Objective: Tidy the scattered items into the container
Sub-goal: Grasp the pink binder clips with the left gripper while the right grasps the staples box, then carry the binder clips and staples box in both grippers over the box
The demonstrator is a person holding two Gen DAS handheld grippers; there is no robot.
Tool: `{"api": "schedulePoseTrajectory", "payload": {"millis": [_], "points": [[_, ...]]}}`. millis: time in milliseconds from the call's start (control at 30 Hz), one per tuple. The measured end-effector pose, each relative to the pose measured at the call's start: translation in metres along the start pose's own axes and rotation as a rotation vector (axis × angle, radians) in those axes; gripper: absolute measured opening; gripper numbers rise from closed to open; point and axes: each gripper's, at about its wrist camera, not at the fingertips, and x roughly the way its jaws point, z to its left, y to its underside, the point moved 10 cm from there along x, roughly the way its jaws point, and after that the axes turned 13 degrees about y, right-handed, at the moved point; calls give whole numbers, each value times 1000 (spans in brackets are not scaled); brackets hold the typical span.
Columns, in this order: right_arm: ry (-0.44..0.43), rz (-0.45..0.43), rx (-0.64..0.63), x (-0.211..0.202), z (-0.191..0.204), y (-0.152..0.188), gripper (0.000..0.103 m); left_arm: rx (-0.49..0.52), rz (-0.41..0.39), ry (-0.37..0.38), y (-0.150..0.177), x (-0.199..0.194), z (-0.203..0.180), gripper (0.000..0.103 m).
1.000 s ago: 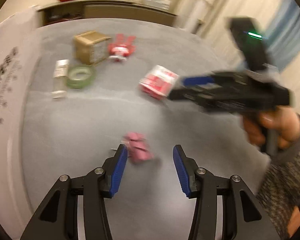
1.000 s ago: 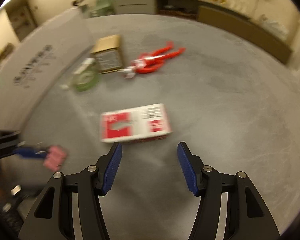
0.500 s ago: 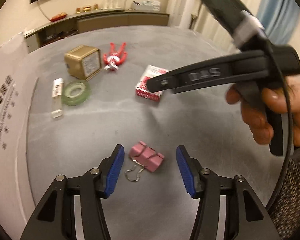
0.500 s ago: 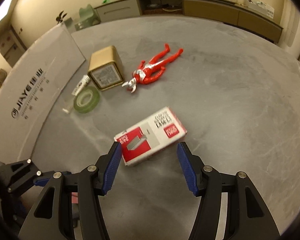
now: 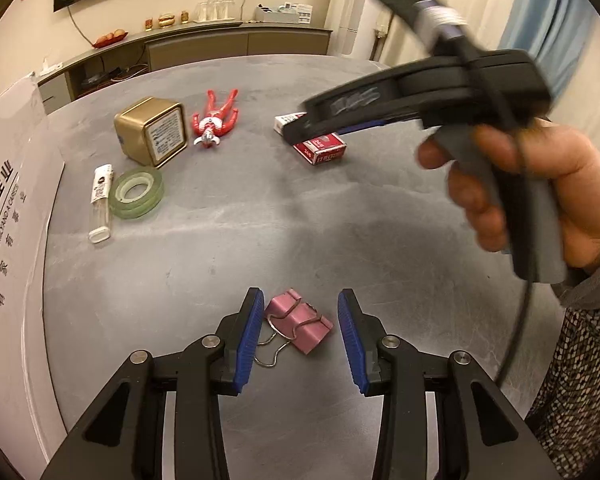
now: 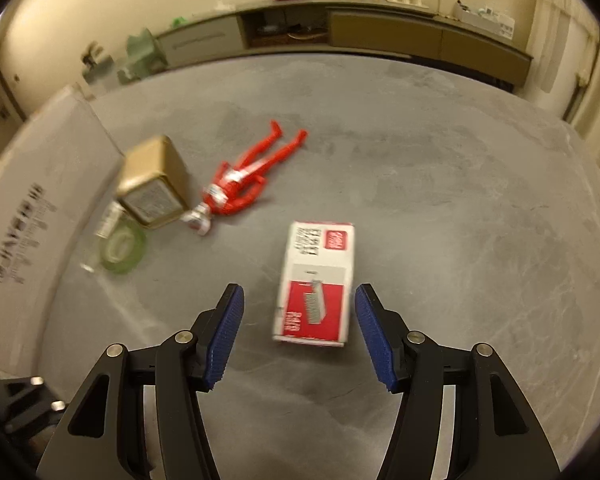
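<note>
While both grippers straddle their targets without contact, either could skid its item across the table (image 5: 340, 220) if one finger touches first. Left gripper (image 5: 298, 336) is wide open and empty, angled down over the pink clip (image 5: 300, 326), which sits nearer its left finger. Right gripper (image 6: 298, 334), also open and empty, brackets the staple box (image 6: 316, 284), which lies right of the gold tin (image 6: 152, 184). At the tin's far left stands the white container (image 5: 8, 184).
</note>
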Motion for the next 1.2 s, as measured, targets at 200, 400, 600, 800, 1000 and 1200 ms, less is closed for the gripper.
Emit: {"api": "schedulePoseTrajectory", "payload": {"millis": [200,400,600,800,1000,1200], "points": [[6,-14,3,8,-7,1,53,11,8,20,2,2,2,40],[-30,-18,9,4,-11,5,39,66,18,30,2,-2,-7,21],[-55,-30,12,-6,-8,5,39,32,-5,13,-4,1,0,25],[-79,-7,33,-6,-7,7,39,-1,-36,6,-12,9,4,57],[-89,-4,28,-7,-5,8,39,-1,-13,15,-22,21,4,22],[-92,-15,43,-11,-11,8,39,-30,-29,6,-22,14,9,20]]}}
